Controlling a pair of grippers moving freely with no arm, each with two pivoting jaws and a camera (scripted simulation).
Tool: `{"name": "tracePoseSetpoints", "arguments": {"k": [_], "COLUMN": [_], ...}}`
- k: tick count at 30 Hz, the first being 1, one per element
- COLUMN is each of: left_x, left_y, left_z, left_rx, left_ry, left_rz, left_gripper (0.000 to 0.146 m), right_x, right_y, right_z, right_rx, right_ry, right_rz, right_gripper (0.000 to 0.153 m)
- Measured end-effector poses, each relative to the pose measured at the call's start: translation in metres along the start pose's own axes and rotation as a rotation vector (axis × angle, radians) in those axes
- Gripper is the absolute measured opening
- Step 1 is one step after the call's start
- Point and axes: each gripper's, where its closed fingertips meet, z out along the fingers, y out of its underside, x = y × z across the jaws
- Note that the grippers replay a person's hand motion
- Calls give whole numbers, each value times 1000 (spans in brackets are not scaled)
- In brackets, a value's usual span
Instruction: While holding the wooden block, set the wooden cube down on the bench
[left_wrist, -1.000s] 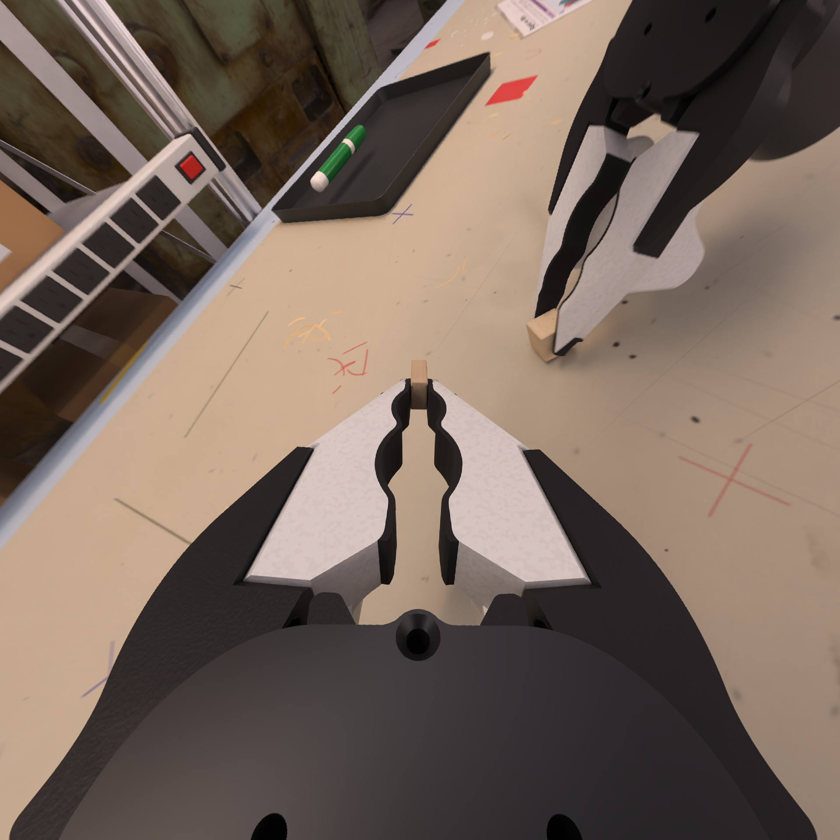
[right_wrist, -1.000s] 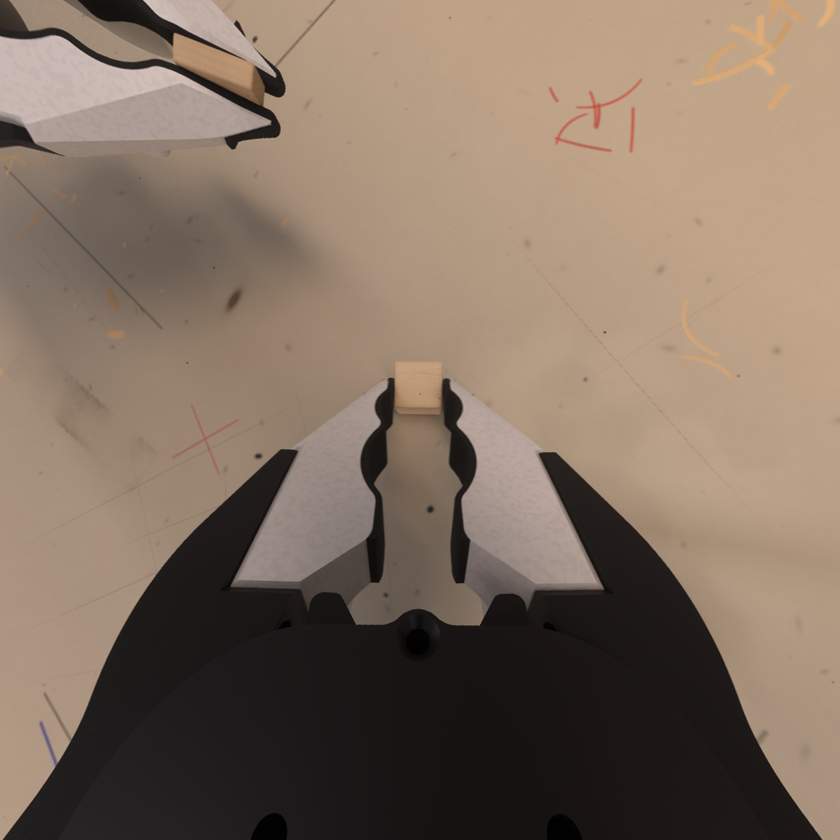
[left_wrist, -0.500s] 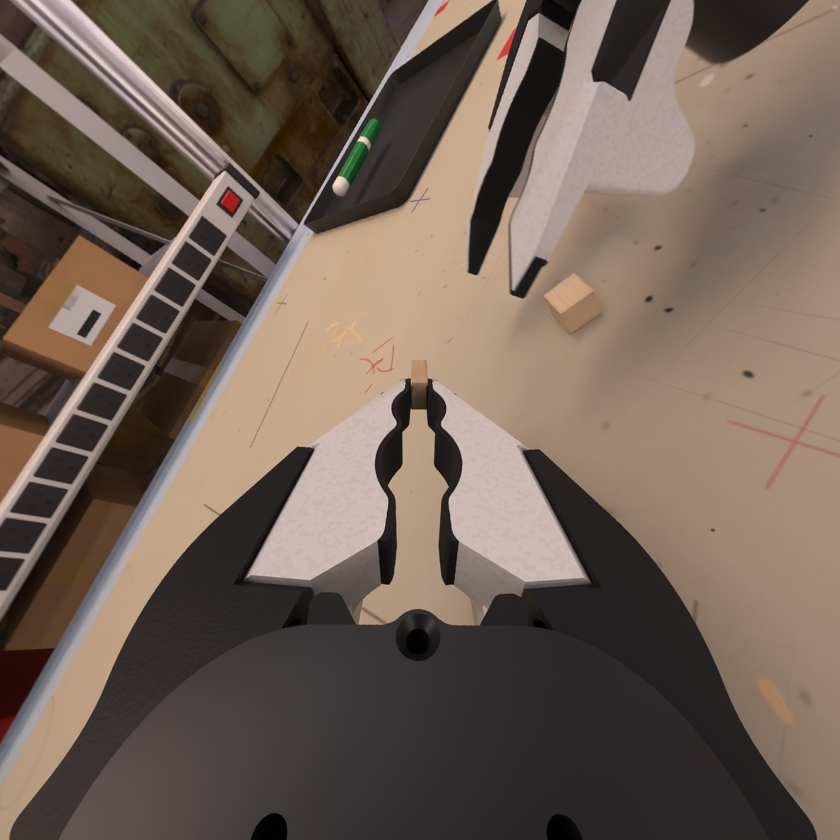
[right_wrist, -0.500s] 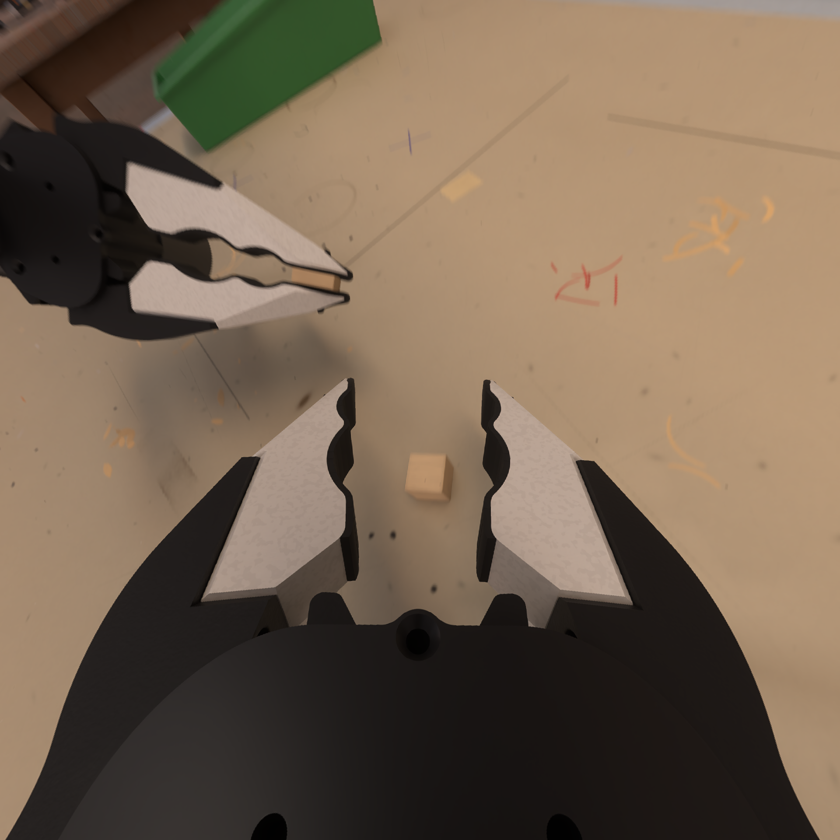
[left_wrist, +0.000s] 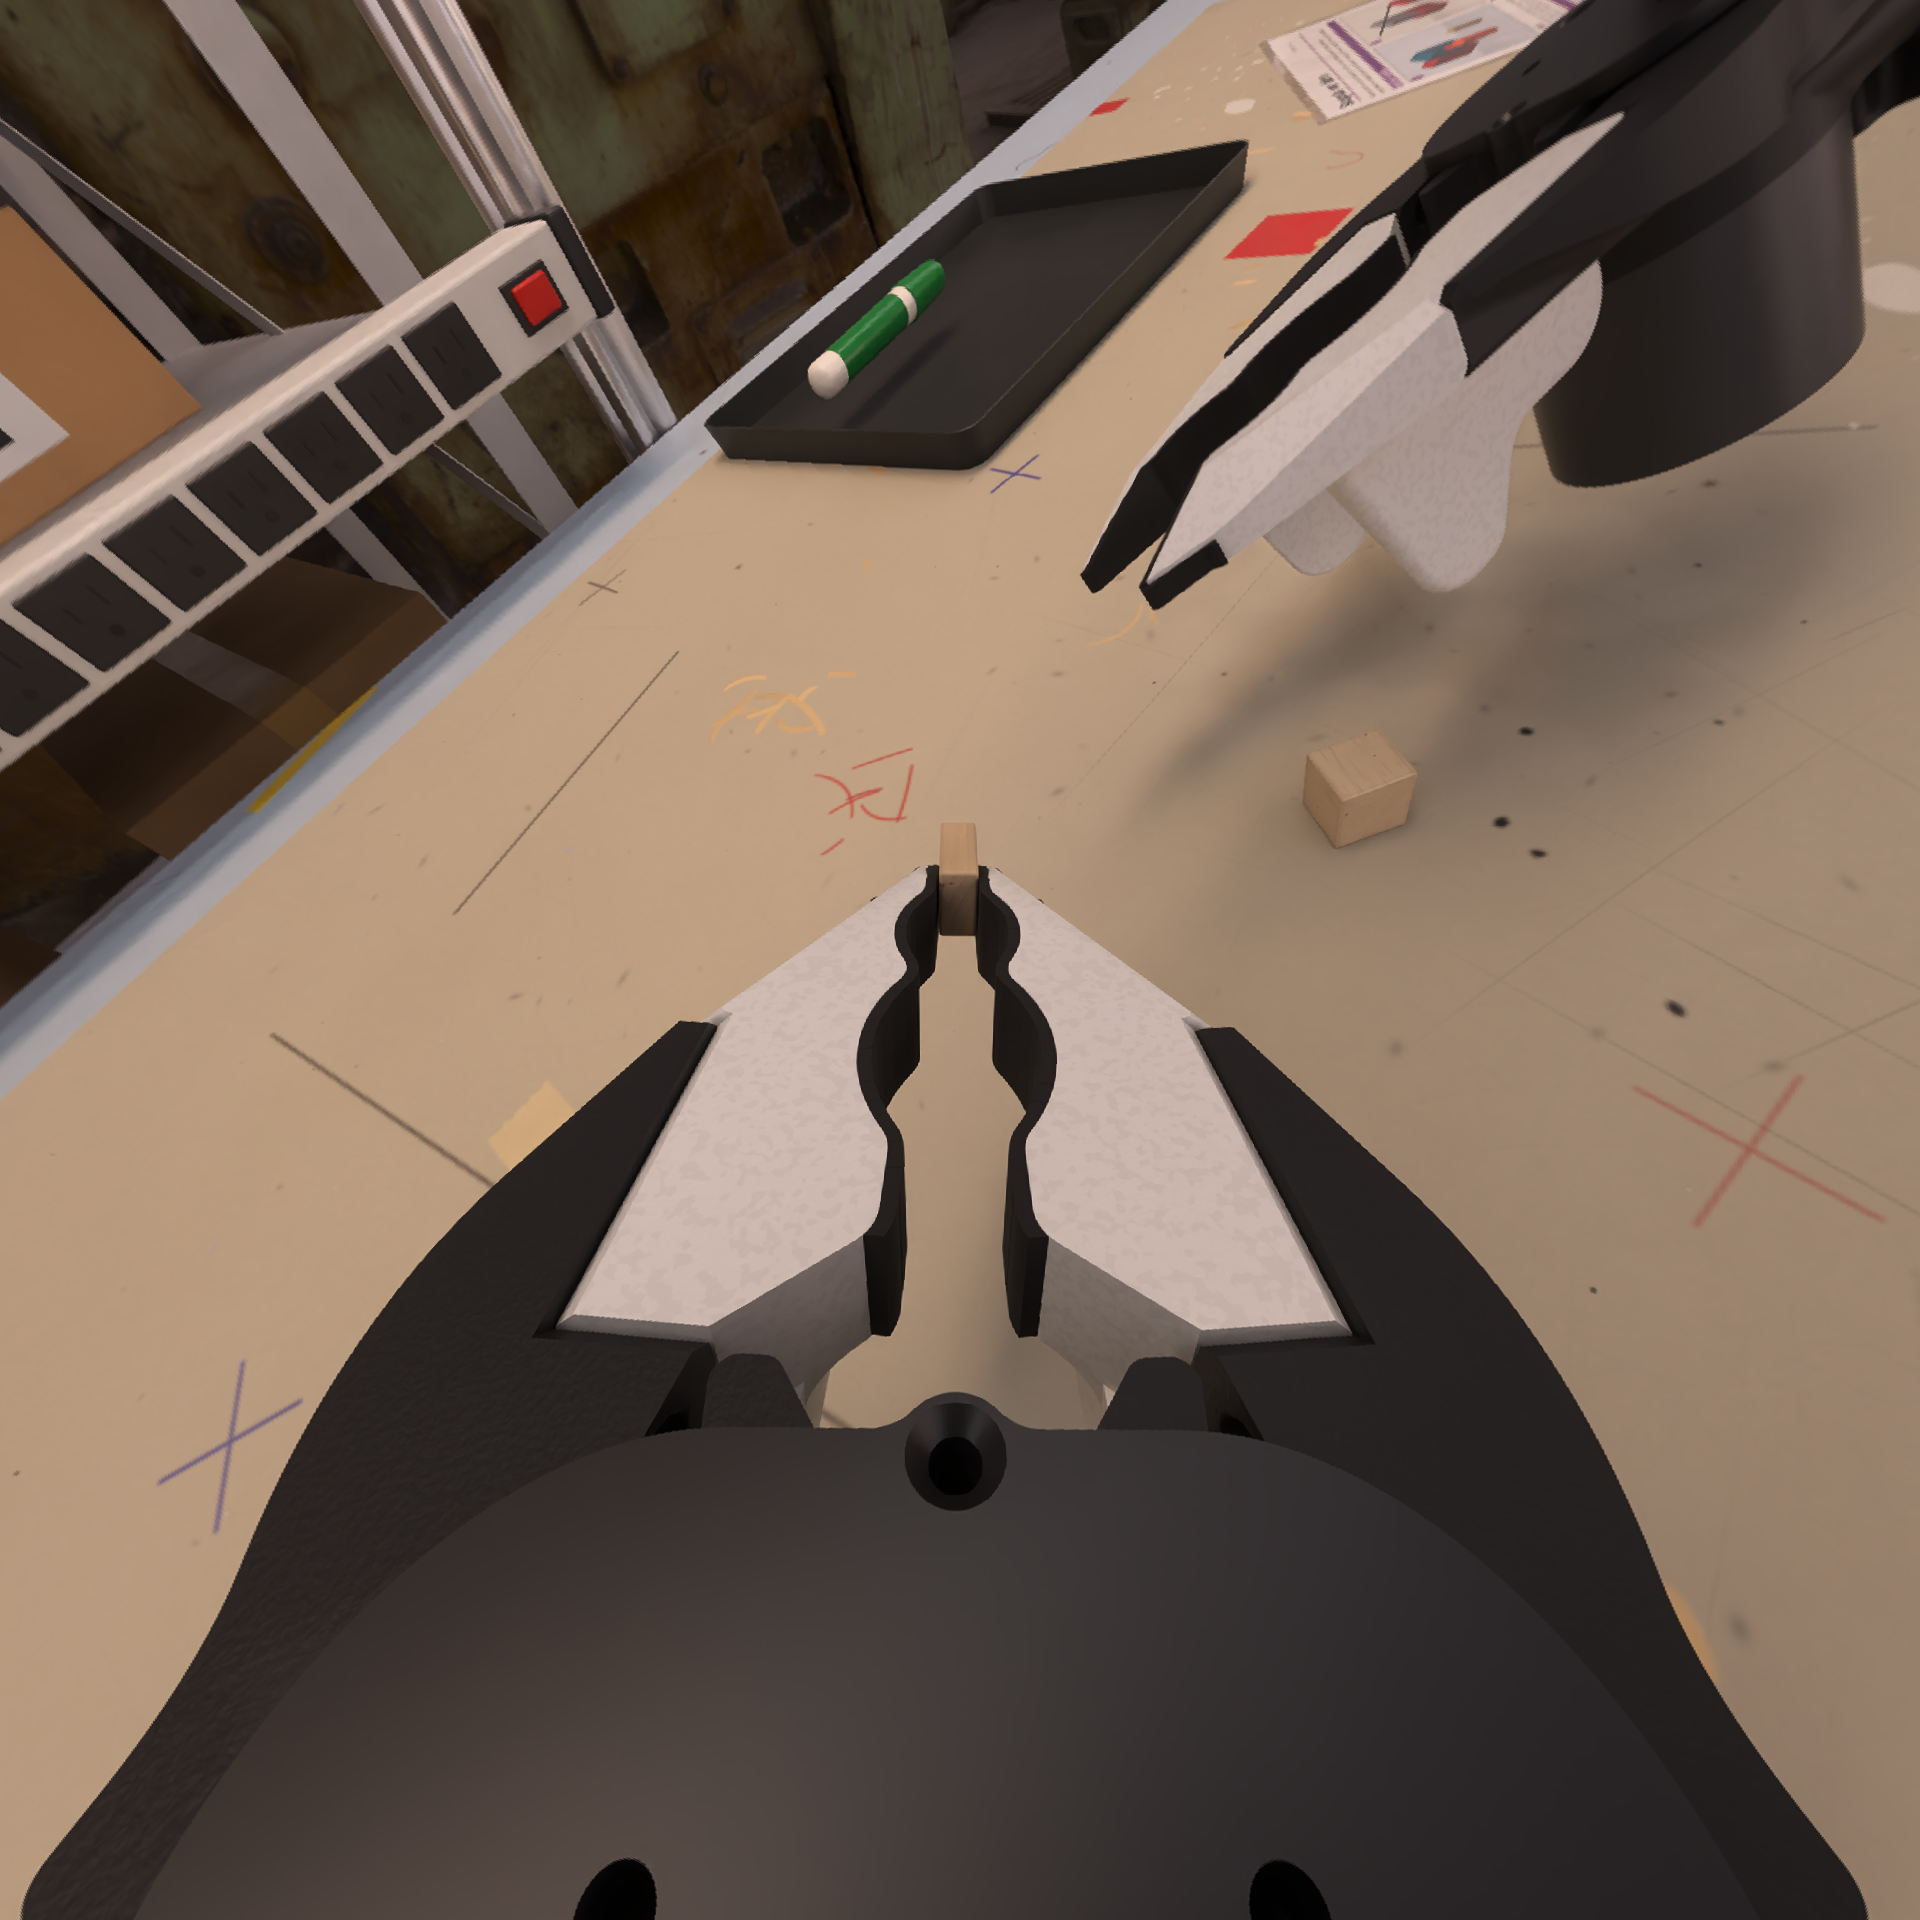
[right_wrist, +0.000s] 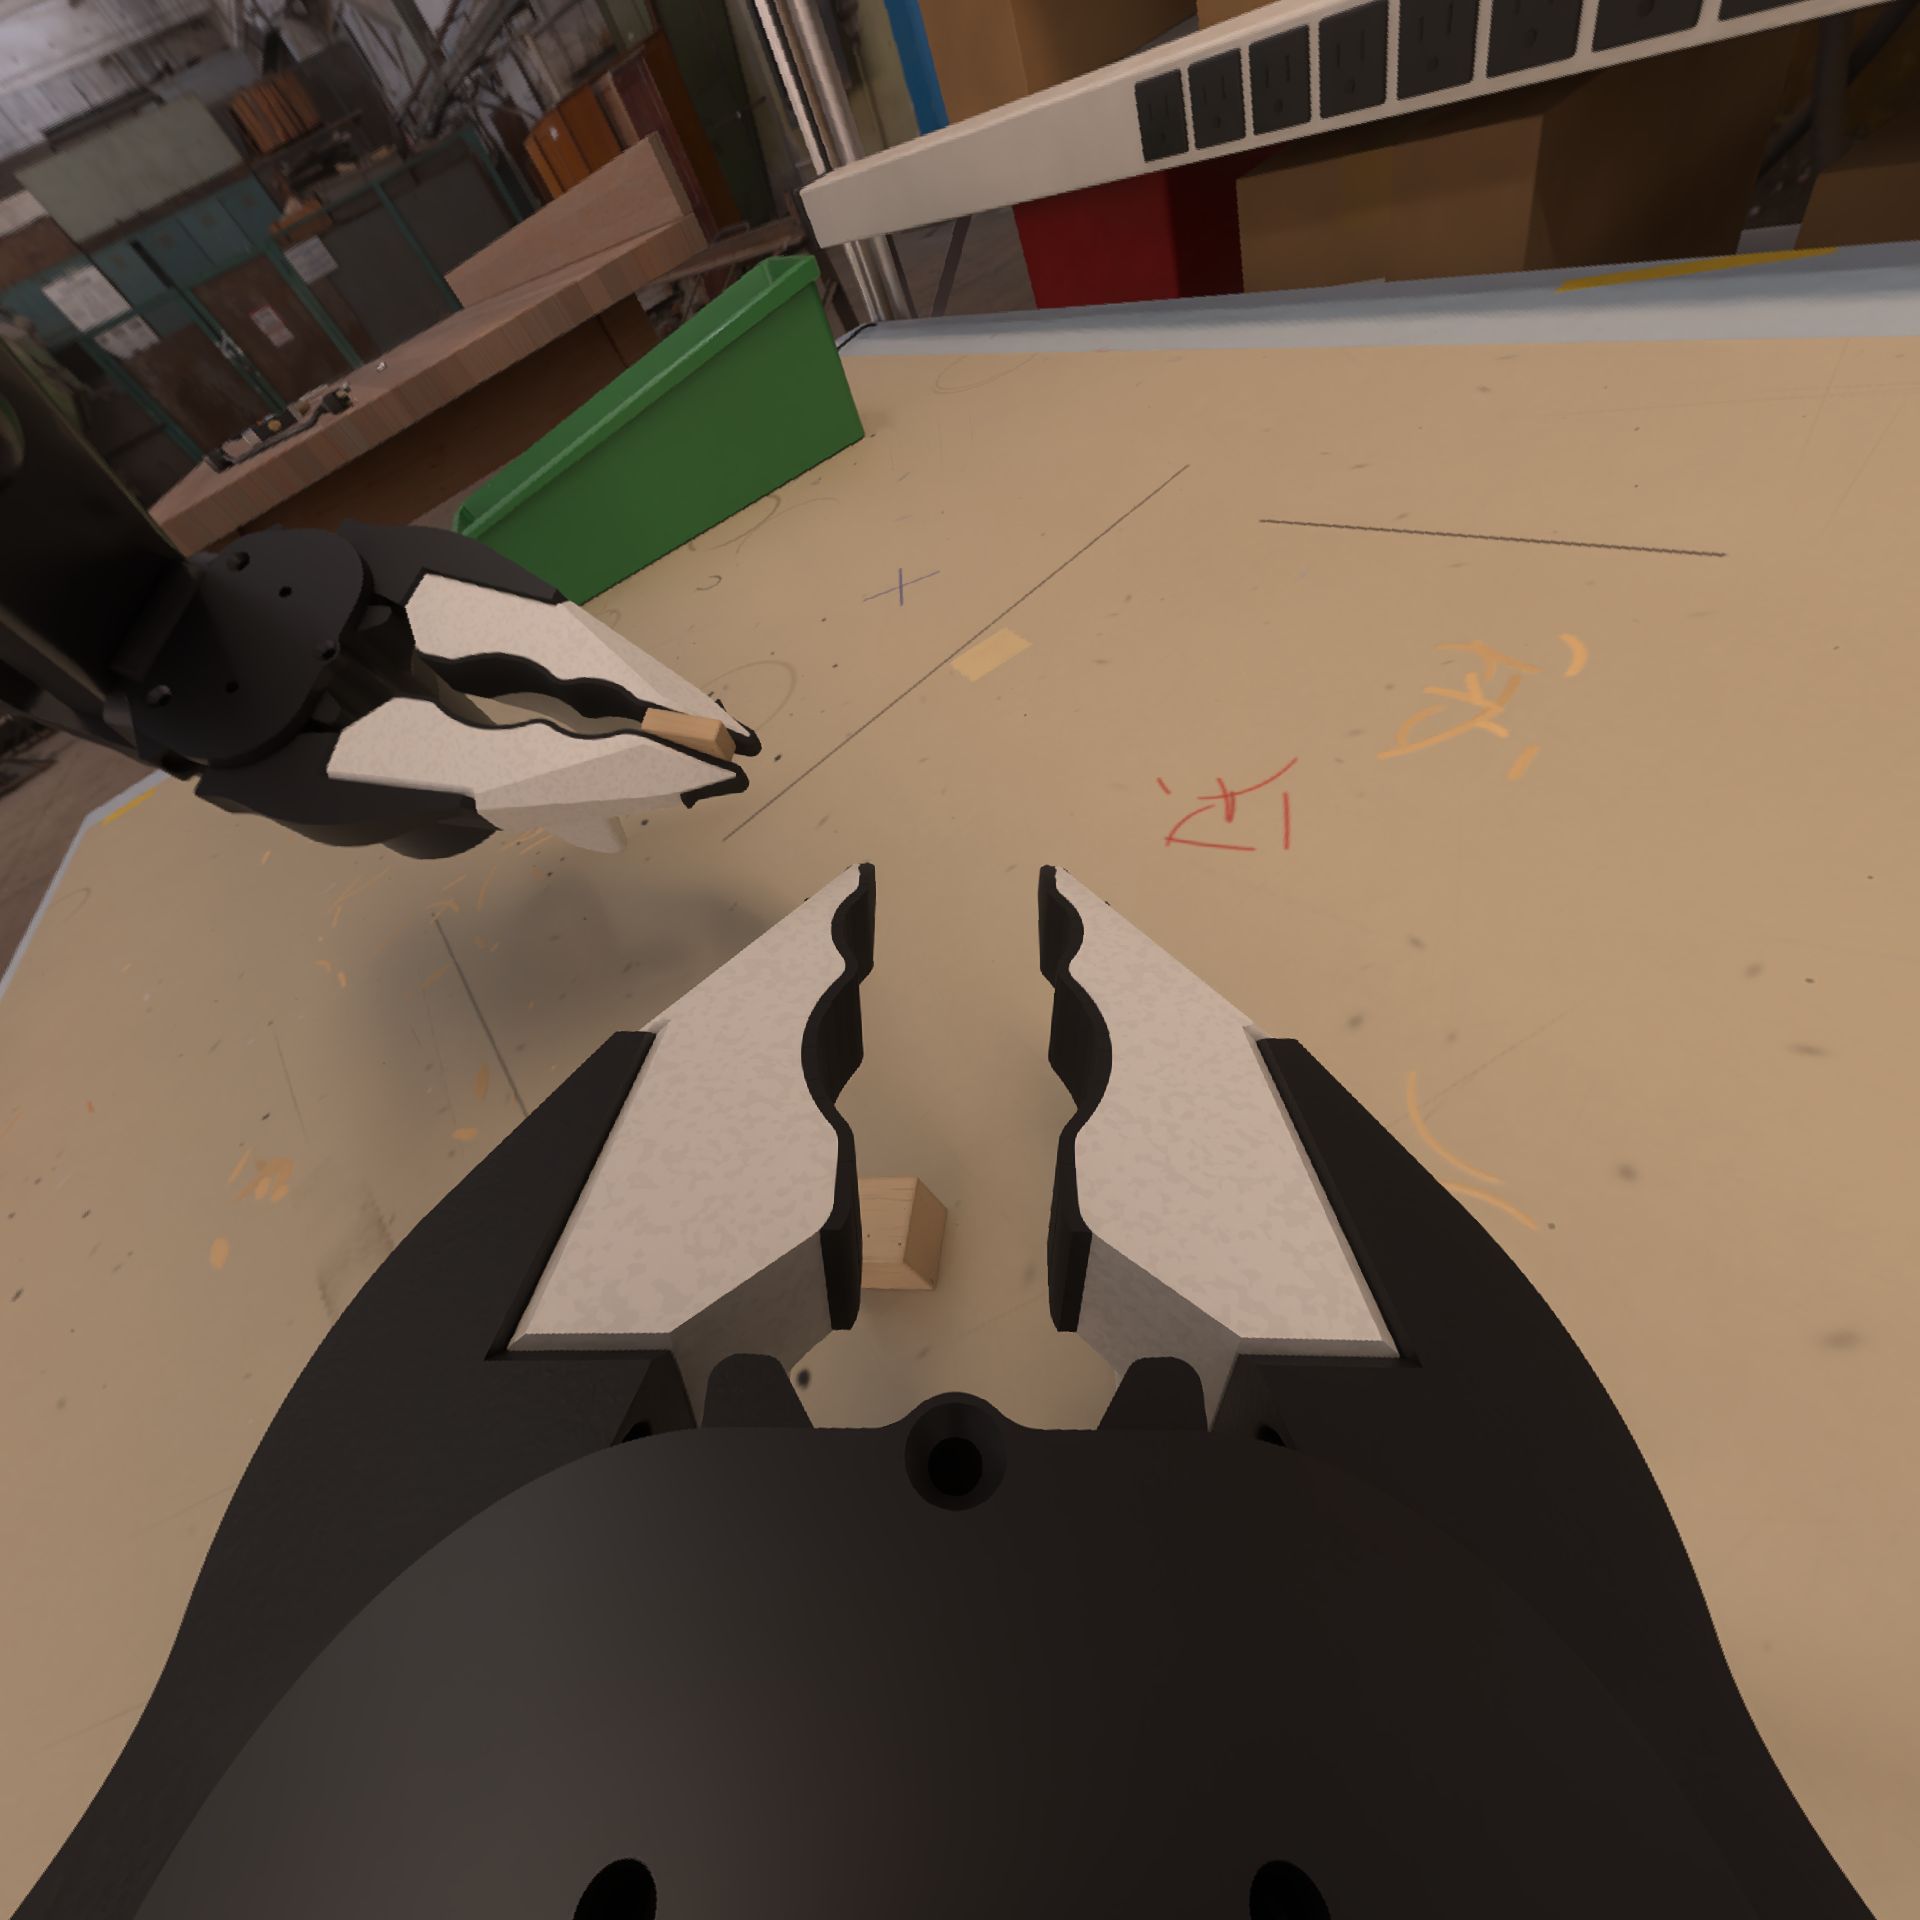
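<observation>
Clamped at the tips of the left gripper (left_wrist: 957, 883): a thin wooden block (left_wrist: 957, 878), pinched across its narrow faces and carried clear above the bench (left_wrist: 1351, 1091), presumably kept aloft because the task calls for holding it throughout. Spread wide and empty, lifted off the surface: the right gripper (right_wrist: 956, 883), its fingers (right_wrist: 748, 1091) apart with nothing between the pads. Below and behind those fingertips, resting flat on the bench top: the wooden cube (right_wrist: 899, 1234), partly hidden by one finger in the right wrist view, plainly free and alone in the left wrist view (left_wrist: 1358, 787). Judged from that, set-down done, only the retreat left. Farther out: a black tray (left_wrist: 1091, 312) with a green marker (left_wrist: 878, 327) at the bench edge, a green bin (right_wrist: 675, 436), a power strip (left_wrist: 260, 447) beyond.
</observation>
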Motion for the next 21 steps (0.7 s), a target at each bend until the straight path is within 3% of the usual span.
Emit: {"name": "tracePoseSetpoints", "arguments": {"k": [16, 21], "left_x": [1, 0], "left_y": [2, 2], "left_z": [3, 3], "left_rx": [-12, -25], "left_ry": [-14, -64], "left_rz": [41, 127], "left_gripper": [6, 5], "right_x": [-1, -4], "right_y": [0, -3], "right_z": [0, -1], "right_rx": [6, 21], "right_ry": [-17, -46], "right_rz": [14, 30], "right_gripper": [28, 28]}}
